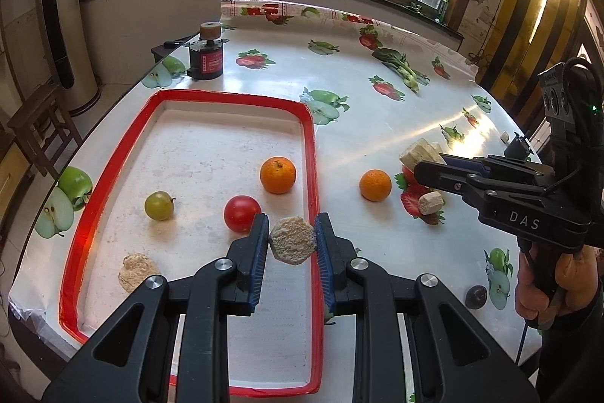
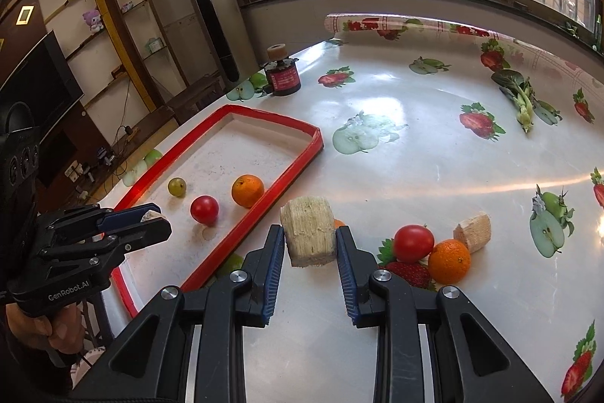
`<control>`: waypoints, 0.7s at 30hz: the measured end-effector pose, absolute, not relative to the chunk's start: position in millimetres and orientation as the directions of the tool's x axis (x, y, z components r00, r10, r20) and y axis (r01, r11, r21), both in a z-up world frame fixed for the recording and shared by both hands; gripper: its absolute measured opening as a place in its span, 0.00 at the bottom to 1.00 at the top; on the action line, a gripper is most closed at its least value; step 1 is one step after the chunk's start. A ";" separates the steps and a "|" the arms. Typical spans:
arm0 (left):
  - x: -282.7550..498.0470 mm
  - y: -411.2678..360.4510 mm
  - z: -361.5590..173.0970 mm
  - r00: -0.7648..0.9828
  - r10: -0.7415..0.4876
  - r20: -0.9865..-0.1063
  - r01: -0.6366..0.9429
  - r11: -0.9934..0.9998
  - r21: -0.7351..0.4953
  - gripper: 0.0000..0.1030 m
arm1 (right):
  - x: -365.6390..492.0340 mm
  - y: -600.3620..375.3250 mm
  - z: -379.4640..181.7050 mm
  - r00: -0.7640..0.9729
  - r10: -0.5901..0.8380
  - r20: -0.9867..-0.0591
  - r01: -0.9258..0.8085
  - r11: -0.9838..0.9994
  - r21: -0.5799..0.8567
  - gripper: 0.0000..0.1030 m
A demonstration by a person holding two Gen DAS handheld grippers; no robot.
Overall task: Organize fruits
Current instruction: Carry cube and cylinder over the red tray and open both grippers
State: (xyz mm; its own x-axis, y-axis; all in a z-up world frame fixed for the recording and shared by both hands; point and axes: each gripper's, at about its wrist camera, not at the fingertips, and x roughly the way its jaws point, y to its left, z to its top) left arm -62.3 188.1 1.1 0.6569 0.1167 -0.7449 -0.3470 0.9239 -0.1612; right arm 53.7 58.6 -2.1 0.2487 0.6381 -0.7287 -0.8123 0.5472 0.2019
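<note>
My left gripper (image 1: pixel 291 240) is shut on a beige cane chunk (image 1: pixel 292 240) and holds it over the red-rimmed tray (image 1: pixel 310 146). In the tray lie an orange (image 1: pixel 278 175), a red tomato (image 1: pixel 241 213), a green fruit (image 1: pixel 159 206) and another beige chunk (image 1: pixel 135 270). My right gripper (image 2: pixel 309 240) is shut on a larger beige chunk (image 2: pixel 308 237), right of the tray (image 2: pixel 264 203). On the table lie a tomato (image 2: pixel 413 243), an orange (image 2: pixel 449 261) and a beige chunk (image 2: pixel 473 231). The right gripper also shows in the left wrist view (image 1: pixel 426 165).
A black and red cylinder device (image 1: pixel 207 57) stands at the table's far left edge. A leafy green vegetable (image 1: pixel 400 67) lies far right. A dark plum (image 1: pixel 476 296) lies near the front right. The tablecloth has printed fruit pictures. A person's hand (image 1: pixel 547 282) holds the right gripper.
</note>
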 end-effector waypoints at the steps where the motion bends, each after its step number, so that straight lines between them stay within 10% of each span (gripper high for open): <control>1: -62.8 190.4 1.6 0.657 0.121 -0.744 -0.351 0.922 -0.160 0.21 | 53.0 61.1 -1.9 0.246 0.639 -0.729 -0.814 0.544 0.203 0.28; 21: -67.0 248.4 1.9 0.646 0.182 -0.741 -0.437 0.884 -0.164 0.21 | 53.5 116.6 -2.4 0.196 0.652 -0.732 -0.843 0.493 0.213 0.27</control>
